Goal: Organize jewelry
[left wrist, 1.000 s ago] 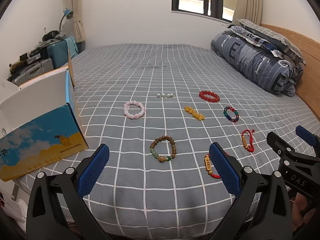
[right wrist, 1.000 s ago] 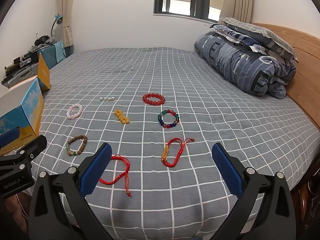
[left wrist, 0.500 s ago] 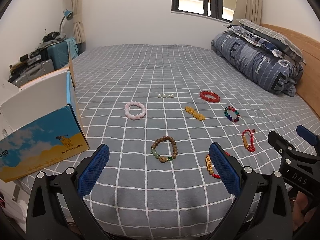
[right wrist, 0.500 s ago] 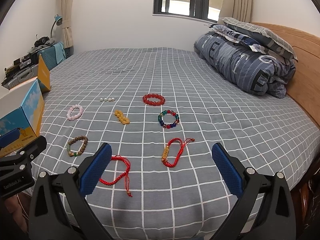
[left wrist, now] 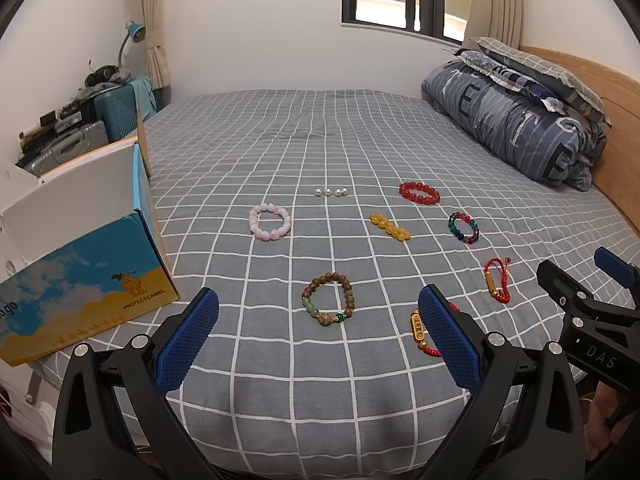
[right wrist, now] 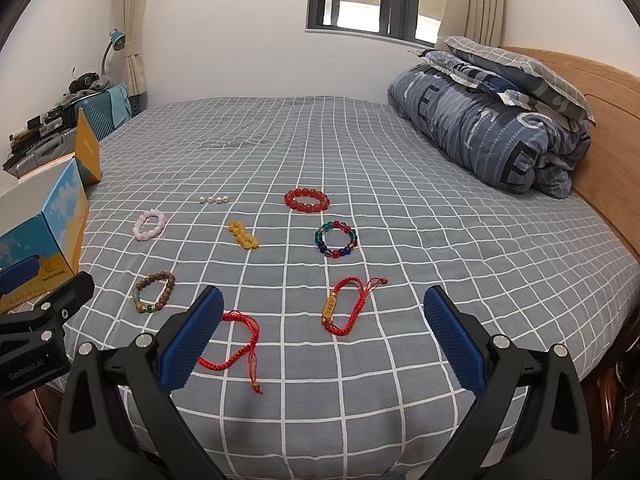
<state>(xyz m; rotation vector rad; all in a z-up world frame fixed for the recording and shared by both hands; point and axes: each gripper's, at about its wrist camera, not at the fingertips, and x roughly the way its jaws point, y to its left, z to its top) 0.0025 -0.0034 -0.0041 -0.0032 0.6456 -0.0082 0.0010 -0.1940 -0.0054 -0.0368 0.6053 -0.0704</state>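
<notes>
Several bracelets lie on the grey checked bed (left wrist: 280,360). A brown wooden bead bracelet (left wrist: 328,300) lies just ahead of my left gripper (left wrist: 318,332), which is open and empty. A pink bracelet (left wrist: 270,221), pearl beads (left wrist: 330,192), a yellow bead bracelet (left wrist: 390,227), a red bead bracelet (left wrist: 419,193) and a multicolour bracelet (left wrist: 463,228) lie farther off. My right gripper (right wrist: 322,332) is open and empty above a red cord bracelet with a gold charm (right wrist: 344,306). A second red cord bracelet (right wrist: 236,344) lies by its left finger.
An open blue and yellow cardboard box (left wrist: 80,264) stands at the bed's left edge. A rolled blue quilt and pillows (left wrist: 520,112) lie at the far right by the wooden headboard (right wrist: 600,128). Suitcases and clutter (left wrist: 80,120) stand beyond the box.
Both grippers have barely moved; the views have shifted very slightly. The jewelry lies where it was.
</notes>
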